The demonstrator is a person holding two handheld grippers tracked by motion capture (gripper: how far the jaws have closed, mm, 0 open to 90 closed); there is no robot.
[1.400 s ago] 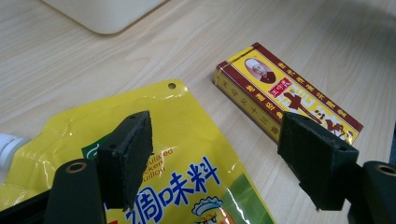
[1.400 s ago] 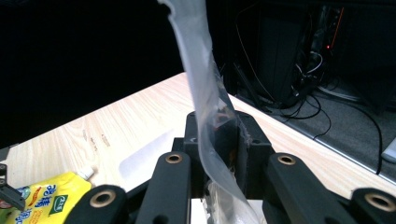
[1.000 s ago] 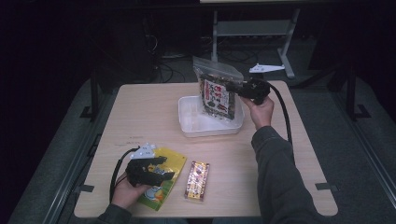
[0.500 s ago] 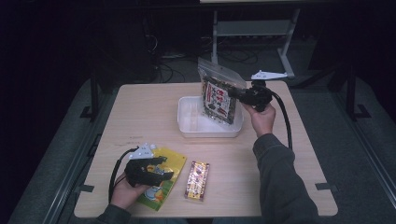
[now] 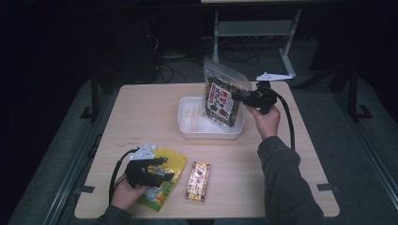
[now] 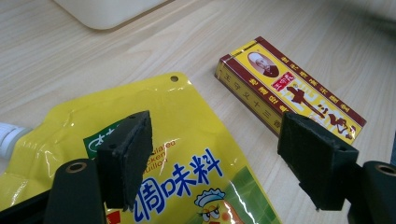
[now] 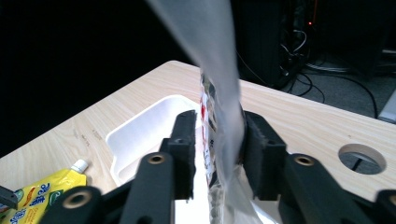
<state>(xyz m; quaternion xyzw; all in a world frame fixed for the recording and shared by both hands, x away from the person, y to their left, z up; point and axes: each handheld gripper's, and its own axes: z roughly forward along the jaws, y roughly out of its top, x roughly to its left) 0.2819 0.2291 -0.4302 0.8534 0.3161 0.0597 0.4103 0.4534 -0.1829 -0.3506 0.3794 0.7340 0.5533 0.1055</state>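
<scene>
Right gripper: black, two flat foam-faced jaws, held at the far right of the table above the tray. Its jaws have just been opening; the clear bag stands between them, the right pad against the film, the left pad a little clear of it, so the grip looks slack rather than clenched. Bag: transparent glossy plastic, upright, sealed top edge uppermost, dark contents and a red, white and black label; its lower edge sits inside the tray.

Tray: white, shallow, rectangular with rounded corners, smooth plastic, far centre of the table.

Left gripper: black, same pattern, grey three-cornered plate on top, near left. Jaws spread wide and grasping nothing; they hang just over the yellow pouch.

Yellow pouch: flat, shiny, creased film, white spout at one corner, punched hole at another, blue and green print.

Box: slim rectangular carton, maroon and yellow, printed portrait, lying flat just right of the pouch.

Table: pale wood-grain laminate, rounded corners
</scene>
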